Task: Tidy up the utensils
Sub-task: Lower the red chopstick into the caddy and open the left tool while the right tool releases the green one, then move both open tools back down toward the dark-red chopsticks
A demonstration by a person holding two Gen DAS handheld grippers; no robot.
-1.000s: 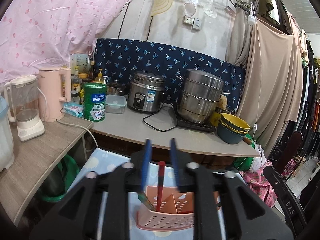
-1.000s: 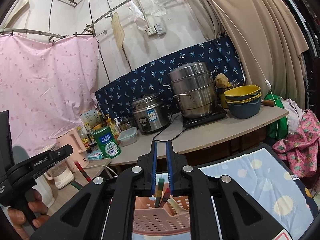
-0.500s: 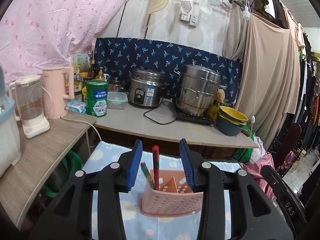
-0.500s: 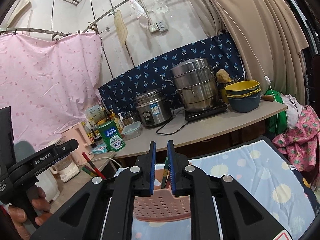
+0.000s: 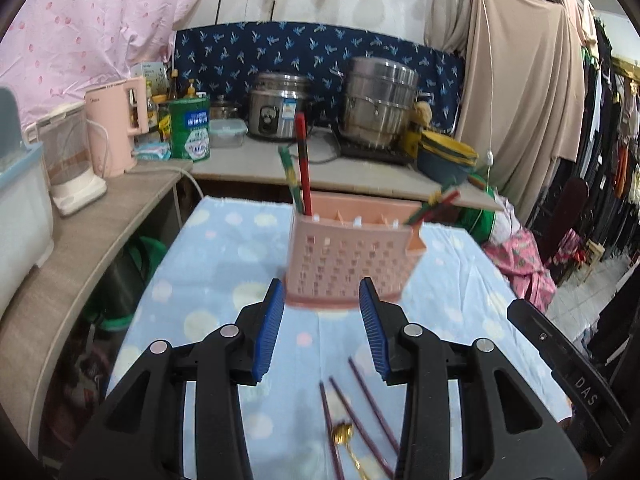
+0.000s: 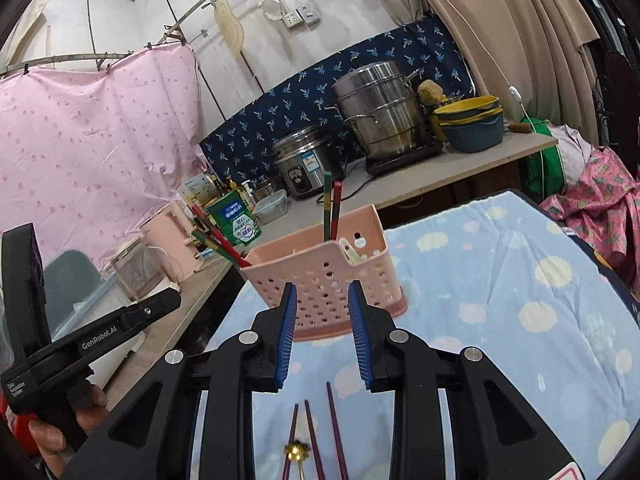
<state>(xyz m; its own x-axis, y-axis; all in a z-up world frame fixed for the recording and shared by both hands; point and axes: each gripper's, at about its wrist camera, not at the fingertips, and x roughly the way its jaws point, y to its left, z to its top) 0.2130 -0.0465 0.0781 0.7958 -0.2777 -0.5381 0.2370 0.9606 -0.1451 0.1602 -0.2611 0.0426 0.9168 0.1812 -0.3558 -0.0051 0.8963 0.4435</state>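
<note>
Left tool [image 5: 322, 328] part open, nothing in it; pink basket [image 5: 352, 256] stands just ahead on dotted cloth [image 5: 224, 264]. Right tool [image 6: 322, 332] opening, empty, basket [image 6: 320, 276] ahead too. Basket perforated, w/ red-green chopsticks [image 5: 302, 168] upright. Purple chopsticks [image 5: 360, 416] & gold spoon [image 5: 345, 436] lie below tools. Bench [image 5: 360, 176] w/ pots behind.

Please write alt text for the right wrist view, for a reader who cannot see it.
The right gripper, its blue-padded jaws opening and empty, faces a pink perforated plastic utensil basket holding upright red and green chopsticks. Dark purple chopsticks and a gold spoon lie on the blue sun-patterned cloth below.
</note>
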